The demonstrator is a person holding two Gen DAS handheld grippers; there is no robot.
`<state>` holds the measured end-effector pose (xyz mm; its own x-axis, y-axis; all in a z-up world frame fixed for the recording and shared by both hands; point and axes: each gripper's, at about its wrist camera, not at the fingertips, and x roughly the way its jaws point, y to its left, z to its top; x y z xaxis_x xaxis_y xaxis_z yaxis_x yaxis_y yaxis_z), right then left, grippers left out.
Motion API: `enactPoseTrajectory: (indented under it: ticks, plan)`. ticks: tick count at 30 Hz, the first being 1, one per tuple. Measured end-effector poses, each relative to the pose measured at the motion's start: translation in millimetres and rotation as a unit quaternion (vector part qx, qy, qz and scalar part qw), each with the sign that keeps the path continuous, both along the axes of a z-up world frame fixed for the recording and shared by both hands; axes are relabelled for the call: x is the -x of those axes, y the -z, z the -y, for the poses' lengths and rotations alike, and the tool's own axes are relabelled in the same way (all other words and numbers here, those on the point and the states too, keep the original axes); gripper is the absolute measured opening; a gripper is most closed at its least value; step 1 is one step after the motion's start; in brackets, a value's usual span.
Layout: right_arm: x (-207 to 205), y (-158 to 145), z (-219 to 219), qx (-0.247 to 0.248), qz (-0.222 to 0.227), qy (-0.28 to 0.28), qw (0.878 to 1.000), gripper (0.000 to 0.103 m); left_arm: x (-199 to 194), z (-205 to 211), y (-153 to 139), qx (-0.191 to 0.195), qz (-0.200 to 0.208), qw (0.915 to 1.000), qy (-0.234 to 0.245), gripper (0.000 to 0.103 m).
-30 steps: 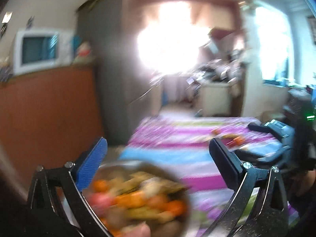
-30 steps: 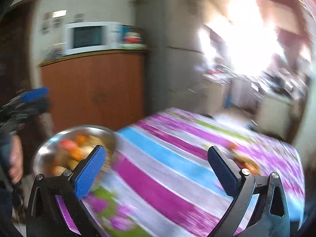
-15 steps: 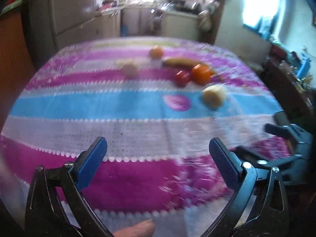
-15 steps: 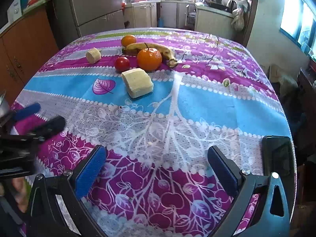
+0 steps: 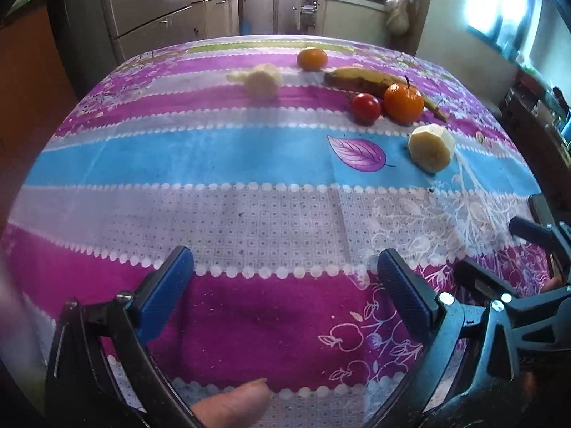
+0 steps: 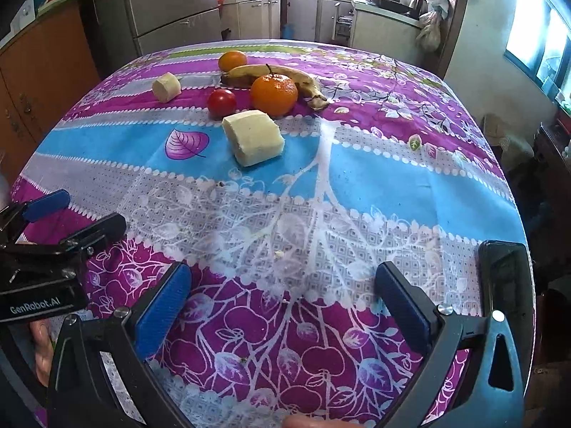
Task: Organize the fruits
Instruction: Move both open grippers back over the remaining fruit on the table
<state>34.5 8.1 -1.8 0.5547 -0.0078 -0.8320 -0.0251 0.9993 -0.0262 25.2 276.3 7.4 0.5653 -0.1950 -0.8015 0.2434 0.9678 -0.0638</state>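
On the far half of the striped table lie a large orange (image 6: 274, 94) (image 5: 403, 102), a red tomato (image 6: 221, 102) (image 5: 365, 107), a brown-spotted banana (image 6: 285, 75) (image 5: 371, 82), a small orange (image 6: 232, 60) (image 5: 312, 58) and two pale peeled pieces, one big (image 6: 254, 137) (image 5: 431, 148) and one small (image 6: 166, 86) (image 5: 262, 80). My left gripper (image 5: 285, 285) is open over the near purple stripe, nothing between its fingers. My right gripper (image 6: 282, 303) is open too, beside it on the right, far short of the fruit.
A black phone (image 6: 505, 285) lies at the table's right edge. The patterned tablecloth (image 6: 357, 178) covers the whole table. Behind it stand a fridge (image 6: 171, 7), kitchen counters (image 6: 321, 10) and a wooden cabinet (image 6: 43, 57) at the left. A thumb (image 5: 232, 406) shows at the bottom.
Both views swung from a metal bowl of mixed pieces at the left down onto the table with the fruit. Both grippers stayed open and now hold nearly still.
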Motion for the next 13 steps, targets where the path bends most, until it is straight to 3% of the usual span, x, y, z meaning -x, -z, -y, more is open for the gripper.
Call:
enactPoseTrajectory:
  ticks: [13]
  plan:
    - [0.6,-0.9,-0.2,0.000,-0.001,-0.002,1.000,0.103,-4.4,-0.6,0.1,0.009,-0.001,0.9999,-0.003,0.103]
